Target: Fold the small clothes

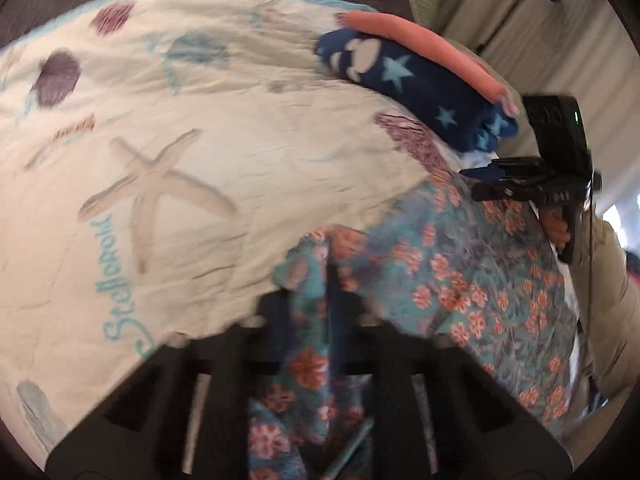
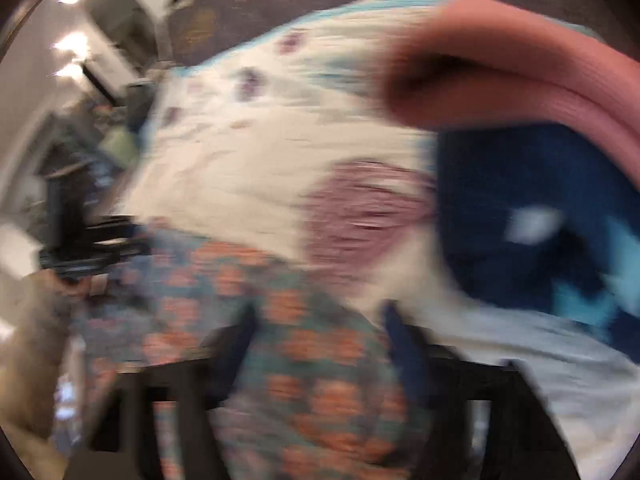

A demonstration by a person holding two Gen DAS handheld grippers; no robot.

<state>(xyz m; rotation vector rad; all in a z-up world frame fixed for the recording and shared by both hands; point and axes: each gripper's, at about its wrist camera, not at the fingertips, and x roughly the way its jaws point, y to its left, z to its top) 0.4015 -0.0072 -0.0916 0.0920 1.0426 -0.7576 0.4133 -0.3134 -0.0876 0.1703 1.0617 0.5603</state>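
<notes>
On the cream seashell-print bedspread (image 1: 240, 140), the left claw (image 1: 320, 308) is pinching the teal, orange-flowered cotton garment (image 1: 460, 272), which is lying beside folded navy and coral clothes (image 1: 420, 76). The right claw (image 2: 320, 328) is apparently clamping another edge; uneven pulling risks slipping or skewing the fold.

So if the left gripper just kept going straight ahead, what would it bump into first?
The left gripper is already shut on the floral garment. Past that cloth, straight ahead lies the cream seashell blanket, probably met first; the folded navy star piece sits off to the right.
</notes>
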